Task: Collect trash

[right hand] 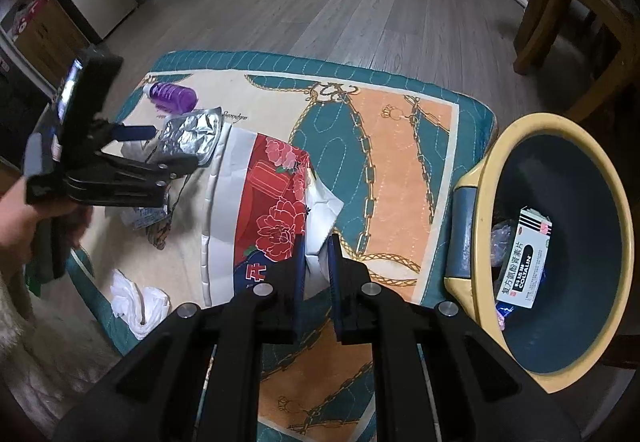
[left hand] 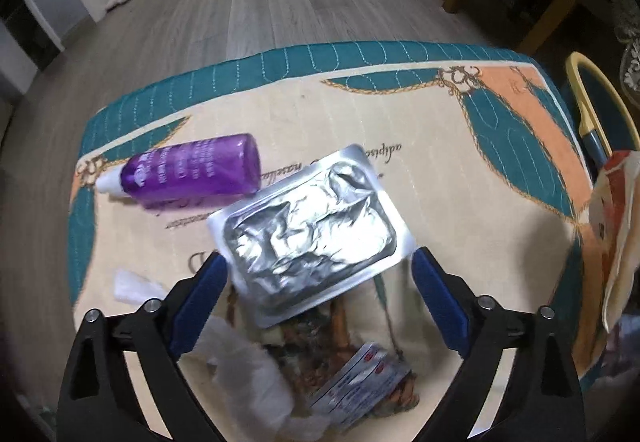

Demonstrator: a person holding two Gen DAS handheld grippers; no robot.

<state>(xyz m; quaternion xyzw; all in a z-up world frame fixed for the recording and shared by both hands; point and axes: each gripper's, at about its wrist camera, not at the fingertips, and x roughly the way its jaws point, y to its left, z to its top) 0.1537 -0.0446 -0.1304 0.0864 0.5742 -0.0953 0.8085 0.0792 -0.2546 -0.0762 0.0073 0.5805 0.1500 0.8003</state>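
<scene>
Left tool [left hand: 316,270]: mine; spread wide, nothing gripped; foil pack [left hand: 308,230] lies between its fingers, long axis slanting toward the far right corner of the tabletop [left hand: 440,170].
Right tool [right hand: 318,254]: mine; pinched narrow on the red paper bag [right hand: 276,198] by its edge.
Nearer hand: left, directly over the pack.
Around: purple bottle [left hand: 192,170] touching the pack's far-left corner; tissue [left hand: 240,362] and sachets [left hand: 356,382] near the front edge.
Bin [right hand: 556,242]: beside the right edge, a box already inside.
</scene>
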